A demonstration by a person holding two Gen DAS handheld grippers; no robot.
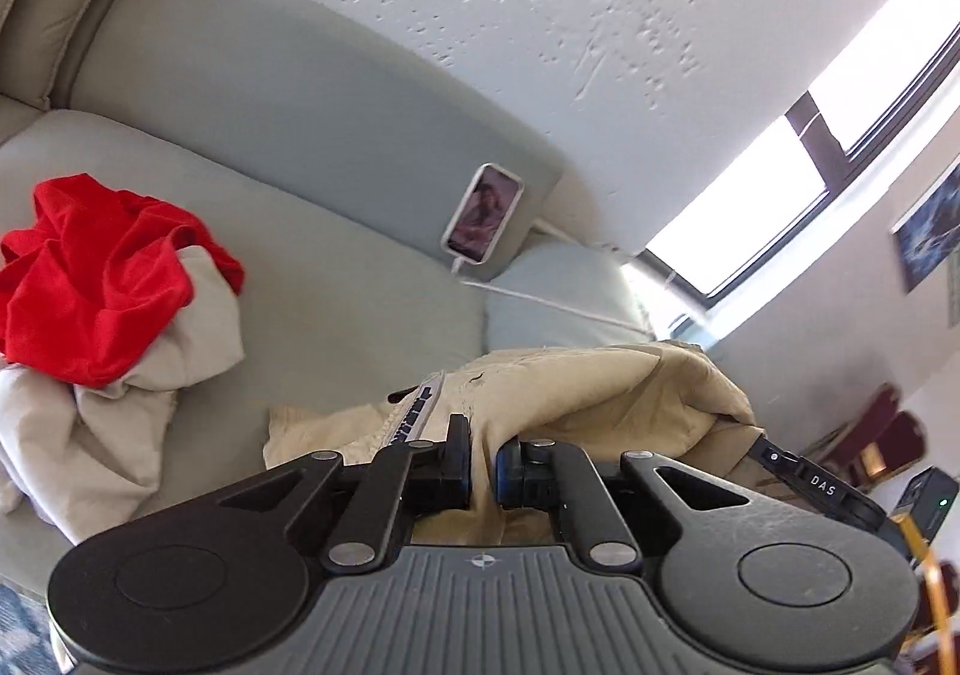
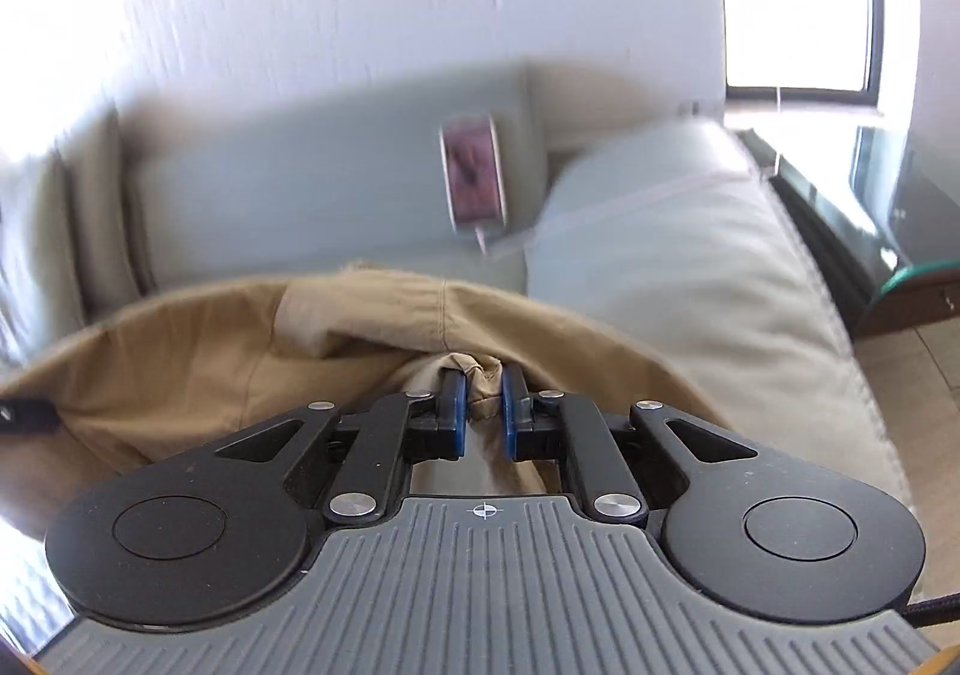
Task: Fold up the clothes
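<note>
- Your left hand-held gripper (image 1: 482, 462) pinches a fold of the tan garment (image 1: 600, 381) between its blue pads.
- Your right hand-held gripper (image 2: 482, 411) pinches a bunched fold of the same garment (image 2: 210, 351).
- The tan garment hangs between both grippers, above the pale sofa (image 1: 336, 279).
- A red garment (image 1: 96, 279) lies on a crumpled white cloth (image 1: 120, 423) further left on the seat.
- A phone (image 1: 483, 212) with a cable leans against the sofa back.

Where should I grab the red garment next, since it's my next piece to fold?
Judging by the left wrist view, take the red garment at its raised upper edge, coming from above: it lies crumpled on top of a white cloth, so a low grip might catch both.
</note>
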